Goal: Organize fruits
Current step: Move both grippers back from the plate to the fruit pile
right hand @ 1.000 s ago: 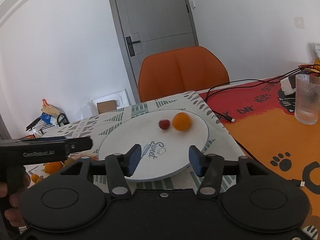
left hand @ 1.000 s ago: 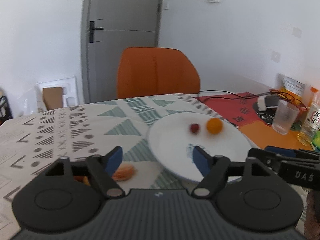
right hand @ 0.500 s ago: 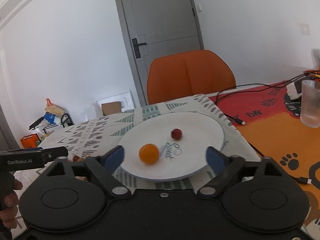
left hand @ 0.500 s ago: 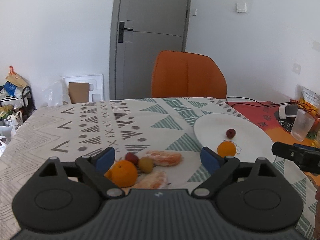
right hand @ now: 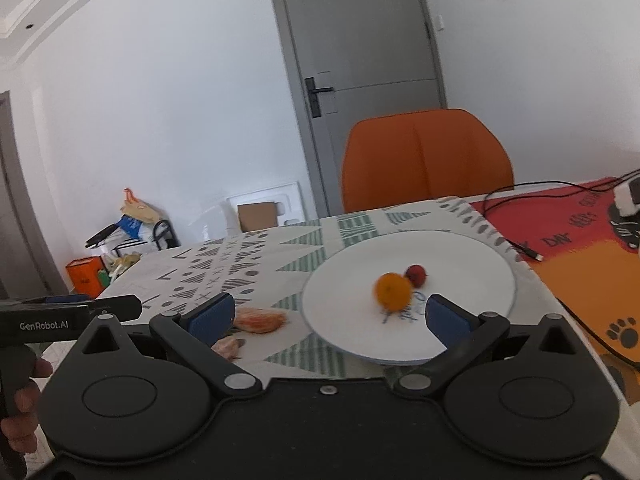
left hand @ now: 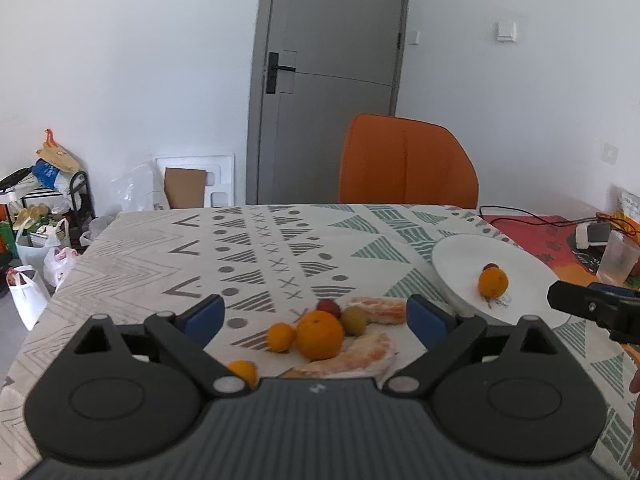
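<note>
Two fruits on plate (right hand: 472, 256), orange (right hand: 393, 292) blurred, maybe rolling off edge; left gripper (left hand: 316, 314) & right gripper (right hand: 330, 314) both spread, empty.

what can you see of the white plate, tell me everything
The plate is round, white, shallow and looks ceramic, with dark script printed near its middle. It lies flat on the patterned tablecloth. An orange and a small red fruit sit on it, close together. No gripper touches it.

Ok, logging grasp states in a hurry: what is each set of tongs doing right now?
Left tongs: open, holding nothing, above the loose fruit.
Right tongs: open, holding nothing, near the round white plate.
</note>
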Demonstrator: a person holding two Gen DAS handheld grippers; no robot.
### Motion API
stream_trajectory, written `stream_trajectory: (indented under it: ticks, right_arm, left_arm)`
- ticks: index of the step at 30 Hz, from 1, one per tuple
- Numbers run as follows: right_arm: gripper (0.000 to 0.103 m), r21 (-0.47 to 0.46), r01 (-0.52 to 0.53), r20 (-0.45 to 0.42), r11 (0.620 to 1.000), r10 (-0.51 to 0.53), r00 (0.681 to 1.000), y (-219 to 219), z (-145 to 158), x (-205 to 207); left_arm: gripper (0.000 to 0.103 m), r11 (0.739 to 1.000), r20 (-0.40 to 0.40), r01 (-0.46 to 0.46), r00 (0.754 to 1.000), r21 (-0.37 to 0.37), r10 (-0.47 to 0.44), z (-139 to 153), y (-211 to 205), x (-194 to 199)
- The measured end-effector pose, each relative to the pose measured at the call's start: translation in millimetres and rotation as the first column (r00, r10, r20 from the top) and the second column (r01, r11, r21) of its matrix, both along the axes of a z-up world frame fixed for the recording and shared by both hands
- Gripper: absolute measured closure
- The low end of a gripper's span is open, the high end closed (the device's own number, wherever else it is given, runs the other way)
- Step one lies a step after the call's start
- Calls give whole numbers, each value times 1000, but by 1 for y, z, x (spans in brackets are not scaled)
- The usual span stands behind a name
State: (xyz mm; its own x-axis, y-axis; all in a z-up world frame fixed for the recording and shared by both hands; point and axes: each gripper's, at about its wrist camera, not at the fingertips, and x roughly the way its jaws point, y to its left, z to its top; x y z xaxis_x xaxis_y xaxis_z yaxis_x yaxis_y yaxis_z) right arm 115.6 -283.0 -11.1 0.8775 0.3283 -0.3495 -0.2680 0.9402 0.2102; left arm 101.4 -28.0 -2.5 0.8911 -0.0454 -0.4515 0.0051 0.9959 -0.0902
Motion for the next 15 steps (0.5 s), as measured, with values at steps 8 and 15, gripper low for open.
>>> stream_trajectory:
  ticks: [8, 15]
  right_arm:
    - [0, 1, -75, -2, 997, 75, 997, 22, 1, 0]
    - [0, -25, -136, -40, 990, 135, 990, 46, -4, 4]
  left_arm:
    - [7, 998, 3, -55, 998, -35, 55, -1, 32, -9]
    - [10, 991, -37, -100, 995, -92, 97, -16, 53, -7]
